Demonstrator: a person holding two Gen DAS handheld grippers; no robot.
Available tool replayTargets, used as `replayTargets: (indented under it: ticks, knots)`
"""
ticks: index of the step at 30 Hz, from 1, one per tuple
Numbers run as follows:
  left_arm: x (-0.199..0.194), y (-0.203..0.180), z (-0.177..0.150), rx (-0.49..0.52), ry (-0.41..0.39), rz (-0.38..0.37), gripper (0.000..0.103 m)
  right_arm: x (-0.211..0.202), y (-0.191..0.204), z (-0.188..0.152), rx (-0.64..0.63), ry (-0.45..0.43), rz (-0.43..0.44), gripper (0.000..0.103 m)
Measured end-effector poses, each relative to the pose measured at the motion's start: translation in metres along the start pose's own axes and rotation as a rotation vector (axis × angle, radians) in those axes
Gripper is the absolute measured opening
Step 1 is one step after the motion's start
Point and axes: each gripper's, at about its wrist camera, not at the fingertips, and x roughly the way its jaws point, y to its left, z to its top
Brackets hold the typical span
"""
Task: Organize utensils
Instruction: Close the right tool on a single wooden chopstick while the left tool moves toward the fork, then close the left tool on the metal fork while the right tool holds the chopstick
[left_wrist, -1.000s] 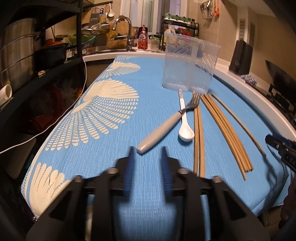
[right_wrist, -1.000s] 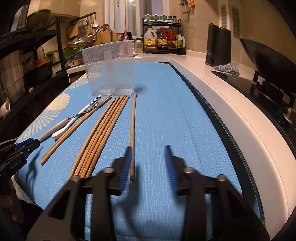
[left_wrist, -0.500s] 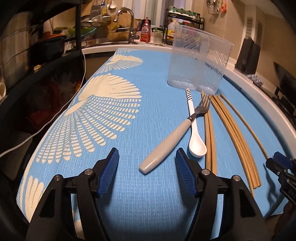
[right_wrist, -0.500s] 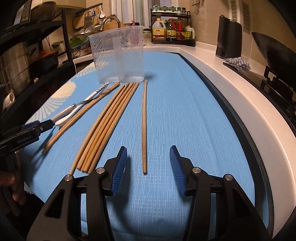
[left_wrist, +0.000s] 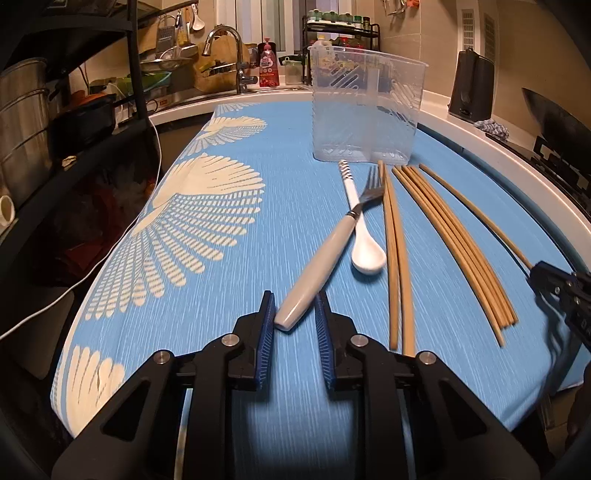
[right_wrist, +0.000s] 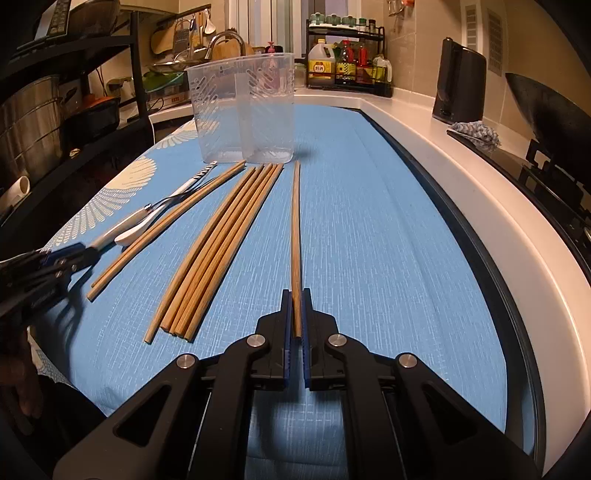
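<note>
Right gripper (right_wrist: 295, 295) is clamped tight on the near end of 1 lone chopstick (right_wrist: 295, 221), close to the near edge of the blue cloth (right_wrist: 369, 240). The left gripper (left_wrist: 294, 302) is narrow and closing around the handle tip of the fork (left_wrist: 314, 266), pads not quite pressing it. Further out the fork lies across a white spoon (left_wrist: 364, 247), then 2 chopsticks (left_wrist: 395, 251) and a loose bundle (left_wrist: 454, 236), and near the far edge stands the clear holder (left_wrist: 365, 110).
</note>
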Motion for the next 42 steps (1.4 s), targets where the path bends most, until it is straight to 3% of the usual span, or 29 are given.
replayTargets:
  ticks: [4, 8, 12, 15, 18, 21, 27, 29, 31, 34, 42]
  knots:
    - [-0.018, -0.004, -0.013, 0.006, -0.014, 0.018, 0.020, 0.000, 0.001, -0.002, 0.001, -0.012, -0.011, 0.005]
    - [-0.021, -0.005, -0.016, -0.013, -0.028, -0.010, 0.021, 0.003, -0.003, -0.003, 0.022, -0.004, -0.016, 0.005]
    - [-0.013, -0.001, -0.013, -0.055, -0.030, -0.016, 0.036, 0.005, -0.004, -0.002, 0.033, 0.006, 0.002, 0.005]
    - [-0.009, -0.001, -0.012, -0.070, -0.037, -0.023, 0.040, 0.005, -0.005, -0.001, 0.042, 0.008, 0.016, 0.006]
    - [-0.007, -0.002, -0.011, -0.072, -0.043, -0.030, 0.040, 0.006, -0.006, -0.001, 0.050, 0.011, 0.023, 0.006]
    - [-0.007, -0.002, -0.010, -0.070, -0.041, -0.036, 0.021, 0.005, -0.007, 0.000, 0.053, 0.013, 0.019, 0.006]
    - [-0.010, -0.003, -0.011, -0.062, -0.041, -0.048, 0.021, 0.006, -0.007, 0.000, 0.054, 0.018, 0.036, 0.007]
    - [-0.010, -0.002, -0.010, -0.062, -0.047, -0.043, 0.029, 0.006, -0.007, 0.000, 0.052, 0.018, 0.041, 0.009]
    - [-0.010, -0.001, -0.008, -0.065, -0.059, -0.031, 0.056, 0.006, -0.006, 0.000, 0.050, 0.019, 0.047, 0.015]
    - [-0.003, -0.002, -0.003, -0.053, -0.070, -0.005, 0.060, 0.005, -0.005, 0.000, 0.041, 0.015, 0.039, 0.031]
    - [0.013, 0.005, 0.008, -0.085, -0.038, -0.019, 0.059, 0.007, -0.002, 0.001, 0.012, 0.014, 0.012, 0.028]
